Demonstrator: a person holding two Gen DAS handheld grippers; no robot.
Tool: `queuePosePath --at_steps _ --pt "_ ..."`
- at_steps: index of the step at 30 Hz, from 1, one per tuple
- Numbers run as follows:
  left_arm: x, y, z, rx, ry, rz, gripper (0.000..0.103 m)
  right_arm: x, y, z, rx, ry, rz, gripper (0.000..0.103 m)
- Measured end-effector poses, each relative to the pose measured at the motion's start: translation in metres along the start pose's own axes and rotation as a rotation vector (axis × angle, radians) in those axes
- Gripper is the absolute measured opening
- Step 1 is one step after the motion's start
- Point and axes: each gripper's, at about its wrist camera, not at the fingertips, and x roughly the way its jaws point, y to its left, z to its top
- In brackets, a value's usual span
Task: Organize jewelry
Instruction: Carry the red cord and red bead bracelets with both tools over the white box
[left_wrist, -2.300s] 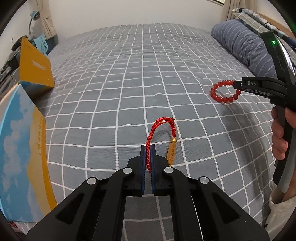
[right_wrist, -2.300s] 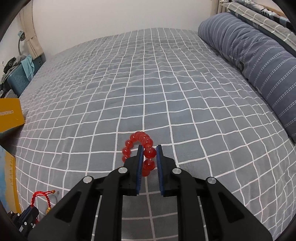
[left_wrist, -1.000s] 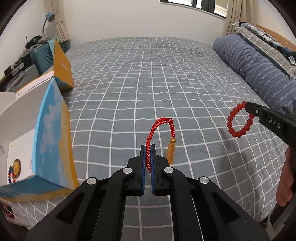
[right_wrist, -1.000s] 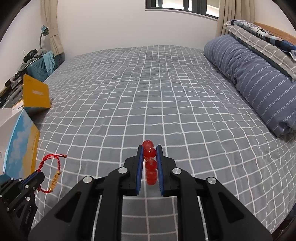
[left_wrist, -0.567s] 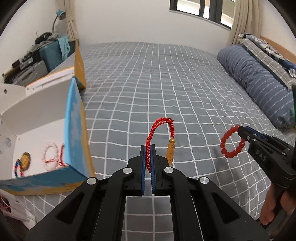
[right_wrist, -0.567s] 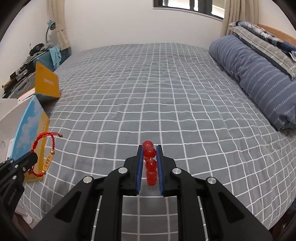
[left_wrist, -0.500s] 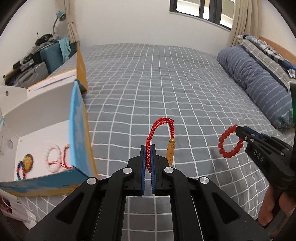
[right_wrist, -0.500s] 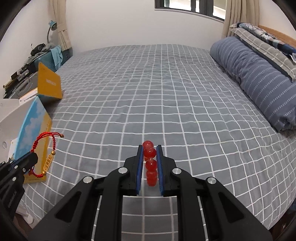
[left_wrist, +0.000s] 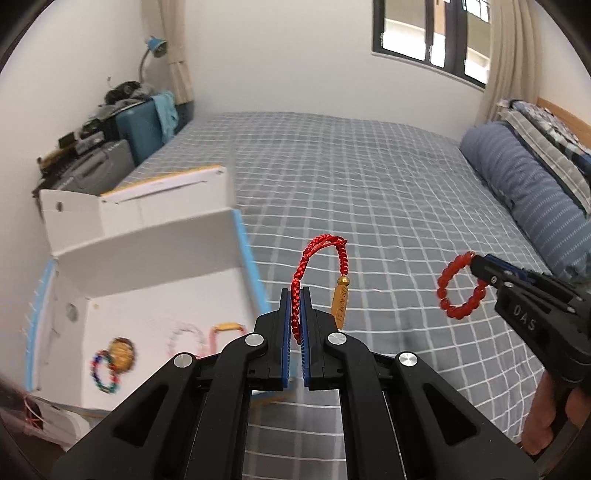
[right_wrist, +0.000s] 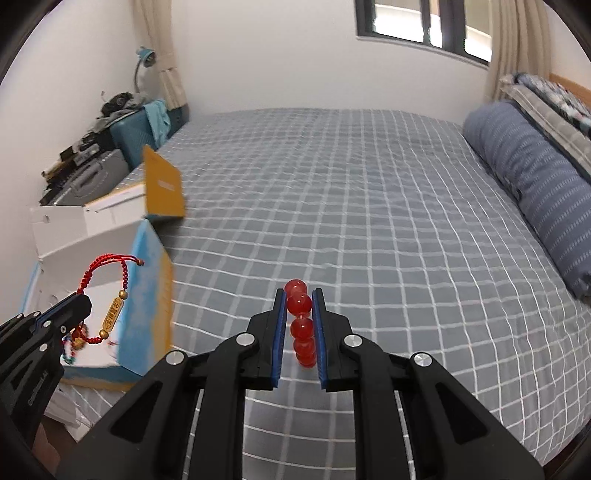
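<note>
Left gripper (left_wrist: 294, 295): clamped on the red cord bracelet (left_wrist: 321, 254), which loops up ahead of the tips, its gold tag (left_wrist: 340, 308) hanging on the side away from the box.
Right gripper (right_wrist: 298, 295): pinched on the red bead bracelet (right_wrist: 301, 321), held above the bed, well clear of the box.
Open box (left_wrist: 155, 291): white inside, at the bed's left edge; blurred bracelets (left_wrist: 110, 363) lie on its floor.
Bed (left_wrist: 369, 192): grey checked cover, beyond the box.
Pillow (left_wrist: 524, 184): striped blue, far across the bed from the box.
</note>
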Motion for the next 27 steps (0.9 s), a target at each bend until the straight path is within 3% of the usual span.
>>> queuePosePath --at_steps 14,27 --pt "-0.018 0.142 0.007 -0.12 0.009 0.158 0.004 0.007 0.13 0.04 -0.101 -0.028 0.111 0.013" --pt "-0.002 0.217 -0.02 -0.206 0.054 0.206 0.005 0.046 0.224 0.018 -0.177 0.035 0.178 0.013"
